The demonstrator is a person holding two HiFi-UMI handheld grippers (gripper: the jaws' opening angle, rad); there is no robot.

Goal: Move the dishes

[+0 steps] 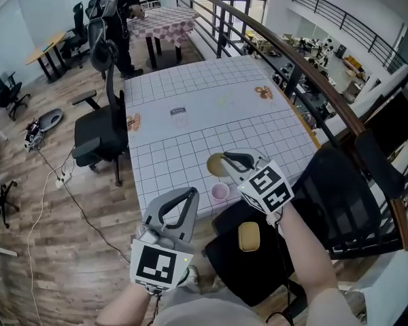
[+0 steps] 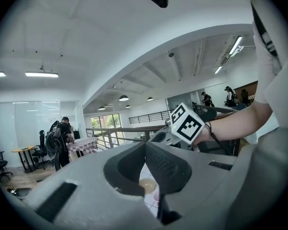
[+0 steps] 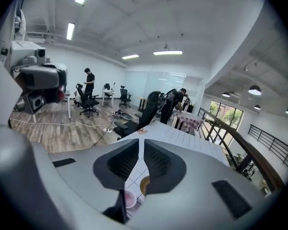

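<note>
The left gripper's (image 2: 145,145) jaws are pressed together at the tips with nothing between them. The right gripper's (image 3: 141,142) jaws stand a thin slit apart, also empty. Both hang in the air above the near edge of the table (image 1: 190,107), the right one over it and the left one just off it.

A brown dish (image 1: 215,164) and a small pink bowl (image 1: 219,192) sit side by side on the table close to that edge. Both are probably light, rigid and smooth, so they may slip or chip. The rim looks like the best place to pinch, with one jaw inside and one outside.
</note>
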